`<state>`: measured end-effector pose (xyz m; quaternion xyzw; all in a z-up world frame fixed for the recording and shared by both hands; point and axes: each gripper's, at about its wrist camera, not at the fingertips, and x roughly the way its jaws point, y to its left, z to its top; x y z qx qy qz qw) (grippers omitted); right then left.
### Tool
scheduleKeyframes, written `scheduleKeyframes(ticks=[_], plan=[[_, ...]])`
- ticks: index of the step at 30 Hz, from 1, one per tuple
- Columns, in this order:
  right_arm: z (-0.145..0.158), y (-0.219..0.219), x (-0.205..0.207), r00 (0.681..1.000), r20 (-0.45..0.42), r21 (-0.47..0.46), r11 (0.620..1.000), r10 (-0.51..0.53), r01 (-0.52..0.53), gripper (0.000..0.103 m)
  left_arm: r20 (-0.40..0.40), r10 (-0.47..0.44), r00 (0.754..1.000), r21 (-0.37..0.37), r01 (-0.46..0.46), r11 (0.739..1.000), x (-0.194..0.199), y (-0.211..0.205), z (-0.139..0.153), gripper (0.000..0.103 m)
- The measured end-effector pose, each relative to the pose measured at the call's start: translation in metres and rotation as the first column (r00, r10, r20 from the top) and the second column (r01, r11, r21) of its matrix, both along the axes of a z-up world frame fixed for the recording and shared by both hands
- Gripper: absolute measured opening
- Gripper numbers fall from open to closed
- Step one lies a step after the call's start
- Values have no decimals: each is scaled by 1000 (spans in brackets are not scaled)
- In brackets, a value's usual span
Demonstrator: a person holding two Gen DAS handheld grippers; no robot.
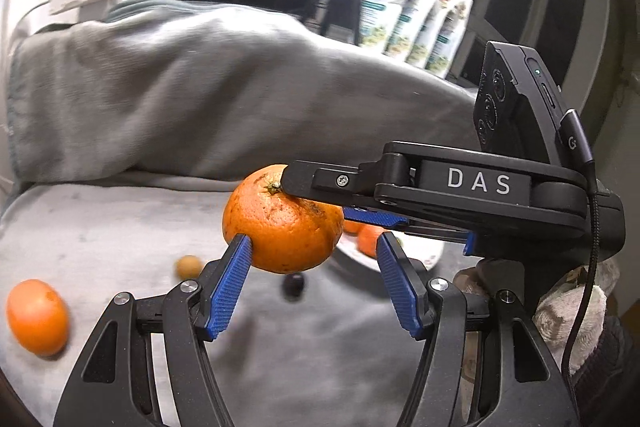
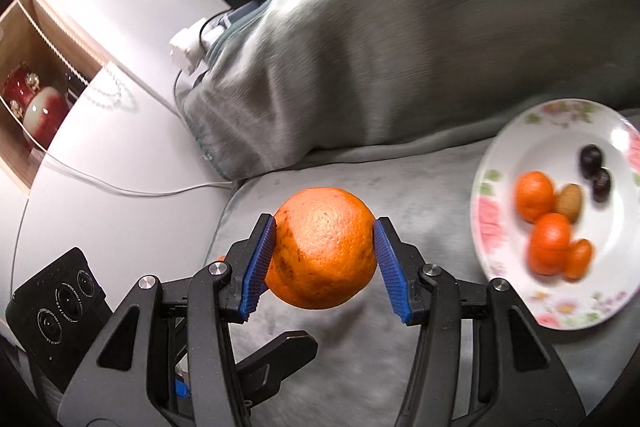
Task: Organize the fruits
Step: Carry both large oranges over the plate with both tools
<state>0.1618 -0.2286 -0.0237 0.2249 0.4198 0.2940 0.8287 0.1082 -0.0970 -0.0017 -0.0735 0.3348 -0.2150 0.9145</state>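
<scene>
Grey cloth (image 2: pixel 360 75) covers the cushioned surface under both tools, bunched into a high fold at the back. On my right wrist feed the right gripper (image 2: pixel 325 227) has its jaws closed about halfway on a large orange (image 2: pixel 324 247). Both blue pads press its sides, and the fruit is clear of the cloth, with its shadow below it.

The left wrist feed shows the same orange from the side, stem end up, clamped between the right tool's black fingers. The left gripper (image 1: pixel 312 243) sits just in front of me with its jaws roughly half open and holding nothing. Its left pad lines up with the edge of the orange, though I cannot tell whether it touches. Its right pad stands clearly apart from the peel.

To the right of the held orange, a flower-patterned plate (image 2: pixel 500 163) rests on the cloth. It carries three small mandarins (image 2: pixel 534 195), a brownish oval fruit (image 2: pixel 570 202) and two dark plums (image 2: pixel 591 157), all blurred.

Three fruits lie loose on the cloth on the left feed. A second orange (image 1: pixel 36 315) is far left, a small tan fruit (image 1: pixel 188 266) is nearer the middle, and a dark round fruit (image 1: pixel 293 285) sits below the held orange.

A row of printed cartons (image 1: pixel 412 15) stands behind the fold by the dark window.
</scene>
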Motion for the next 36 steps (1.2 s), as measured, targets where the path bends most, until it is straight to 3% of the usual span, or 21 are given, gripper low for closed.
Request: scheduleKeyframes(ticks=[18,36], plan=[[-7,-130,-22,981,-14,12,981,-193,193,53,-7,-186,983,13,186,982,2,-115,-4,64],[-29,-193,-17,958,-60,6,959,-281,282,53,-58,-266,962,25,267,963,11,-165,-22,64]])
